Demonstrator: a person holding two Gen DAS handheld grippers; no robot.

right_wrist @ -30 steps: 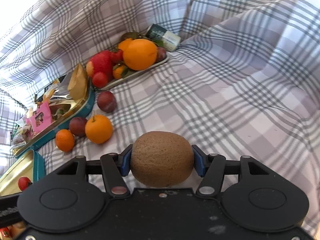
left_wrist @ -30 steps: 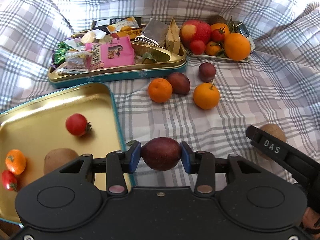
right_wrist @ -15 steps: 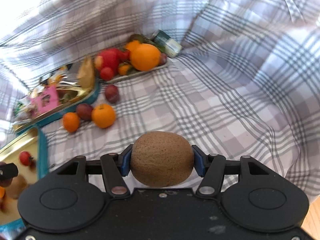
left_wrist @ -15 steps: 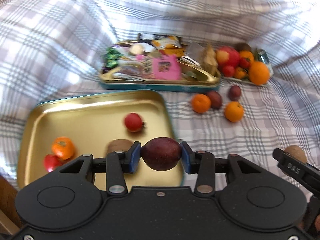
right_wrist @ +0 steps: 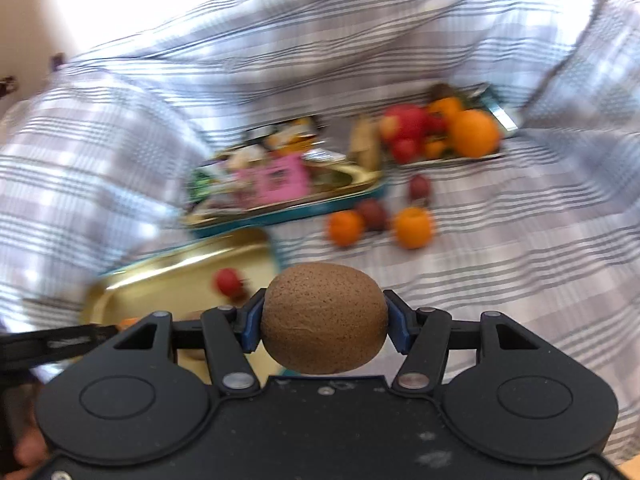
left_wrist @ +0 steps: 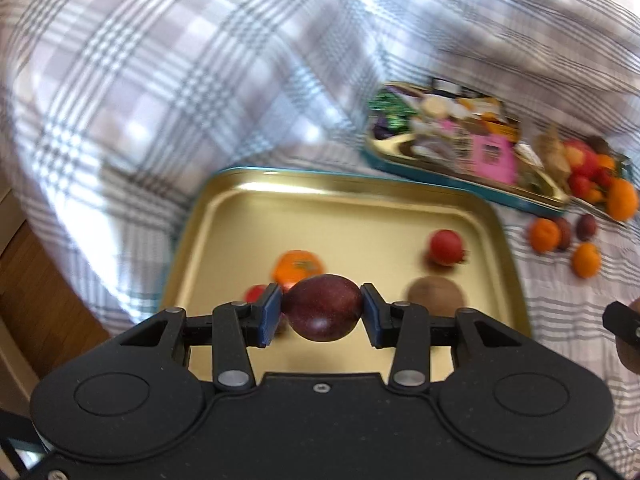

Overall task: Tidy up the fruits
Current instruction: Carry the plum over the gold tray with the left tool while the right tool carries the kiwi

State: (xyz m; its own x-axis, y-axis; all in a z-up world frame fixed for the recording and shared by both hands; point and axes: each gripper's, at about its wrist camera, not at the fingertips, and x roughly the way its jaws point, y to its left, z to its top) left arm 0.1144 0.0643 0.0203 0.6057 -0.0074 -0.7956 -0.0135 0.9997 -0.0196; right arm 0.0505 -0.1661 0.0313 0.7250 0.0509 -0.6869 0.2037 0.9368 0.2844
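Plum (left_wrist: 322,307), dark maroon and glossy, sits pinched over gold tray (left_wrist: 344,196).

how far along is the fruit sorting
Partly done. The gold tray already holds a tomato, an orange and a kiwi. In hand: a plum in the left gripper, a kiwi in the right gripper. Left: loose fruit on the cloth.

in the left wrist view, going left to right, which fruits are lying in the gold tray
small red fruit → mandarin → kiwi → red tomato; the kiwi and tomato overlap in sideways position, so their order is close.
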